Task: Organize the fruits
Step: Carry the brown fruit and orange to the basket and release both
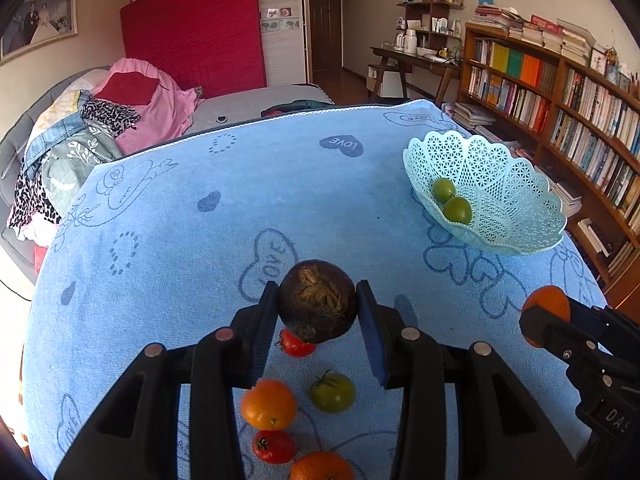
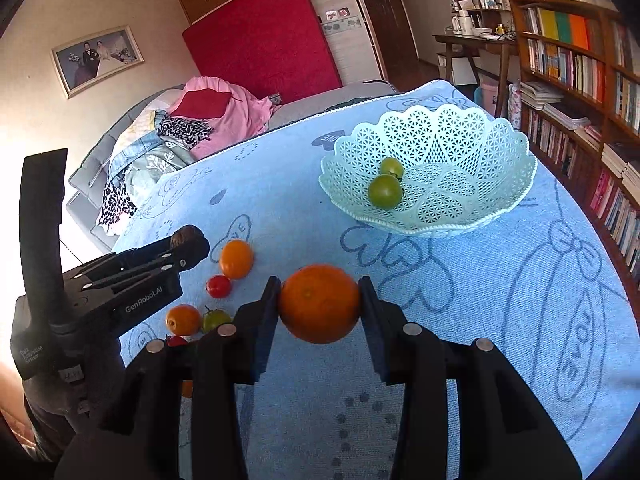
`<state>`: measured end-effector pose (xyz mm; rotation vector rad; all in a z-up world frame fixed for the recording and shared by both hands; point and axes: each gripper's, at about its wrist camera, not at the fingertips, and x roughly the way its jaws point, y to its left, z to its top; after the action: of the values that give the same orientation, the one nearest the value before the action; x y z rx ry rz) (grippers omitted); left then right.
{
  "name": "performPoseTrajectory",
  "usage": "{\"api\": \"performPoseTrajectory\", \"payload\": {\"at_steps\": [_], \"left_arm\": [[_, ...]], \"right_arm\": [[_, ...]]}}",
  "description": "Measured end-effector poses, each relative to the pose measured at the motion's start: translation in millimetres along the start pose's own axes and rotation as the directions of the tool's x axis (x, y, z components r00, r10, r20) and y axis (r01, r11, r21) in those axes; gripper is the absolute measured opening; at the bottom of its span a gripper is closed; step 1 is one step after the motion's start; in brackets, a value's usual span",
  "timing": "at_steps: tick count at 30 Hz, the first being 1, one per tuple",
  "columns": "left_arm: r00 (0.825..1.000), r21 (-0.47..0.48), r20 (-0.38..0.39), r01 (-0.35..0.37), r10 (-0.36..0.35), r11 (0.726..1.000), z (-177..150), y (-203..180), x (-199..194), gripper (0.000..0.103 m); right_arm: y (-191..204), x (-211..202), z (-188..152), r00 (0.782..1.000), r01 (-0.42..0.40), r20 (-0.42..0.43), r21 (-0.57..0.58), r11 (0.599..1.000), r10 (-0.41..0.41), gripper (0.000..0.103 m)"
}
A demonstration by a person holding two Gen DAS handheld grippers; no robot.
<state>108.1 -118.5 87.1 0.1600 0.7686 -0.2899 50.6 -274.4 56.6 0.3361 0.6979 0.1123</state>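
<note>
While clamped on a dark brown round fruit (image 1: 317, 301) in the left gripper (image 1: 318, 304) and an orange (image 2: 319, 303) in the right gripper (image 2: 319, 304), both lifted clear of the blue towel (image 1: 200, 240); pale lattice basket (image 2: 500, 200), two green tomatoes (image 2: 385, 191) inside, far right, nearer the right gripper.

Blue cloth (image 1: 180, 208) over the table: terry-like, matt, slightly nubby. Basket (image 2: 496, 184): pale plastic lattice, light sheen. Left claw (image 1: 318, 308): black matt plastic, metal pins, blue ribbed pads; the dark fruit (image 1: 317, 300) it pinches looks rough, dull, with a flaky patch. Right claw (image 2: 320, 306): same plastic; its orange (image 2: 319, 303) is finely pitted, semi-gloss. Green tomatoes (image 2: 385, 191) and red tomato (image 2: 219, 286): smooth, glossy. Bookshelf (image 1: 560, 92): varnished wood.
</note>
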Motion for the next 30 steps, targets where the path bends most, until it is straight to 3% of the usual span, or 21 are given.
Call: {"api": "performPoseTrajectory", "payload": {"at_steps": [11,18,30], "left_arm": [[0.999,0.065,0.001,0.041,-0.041,0.997,8.4,-32.6,1.2,0.04],[0.99,0.062,-0.012,0.142,-0.141,0.988,19.7,-46.1,2.5,0.04],[0.985,0.115,-0.001,0.169,-0.171,0.979,38.4,-78.8,10.3,0.04]], "right_arm": [[-24.6,-15.1,10.1,0.998,0.027,0.052,0.044,0.999,-0.029,0.041],[-41.7,-26.6,14.7,0.995,0.053,0.086,0.083,0.995,-0.06,0.041],[-68.0,-33.2,37.7,0.986,0.085,0.133,0.11,0.99,-0.1,0.041]]}}
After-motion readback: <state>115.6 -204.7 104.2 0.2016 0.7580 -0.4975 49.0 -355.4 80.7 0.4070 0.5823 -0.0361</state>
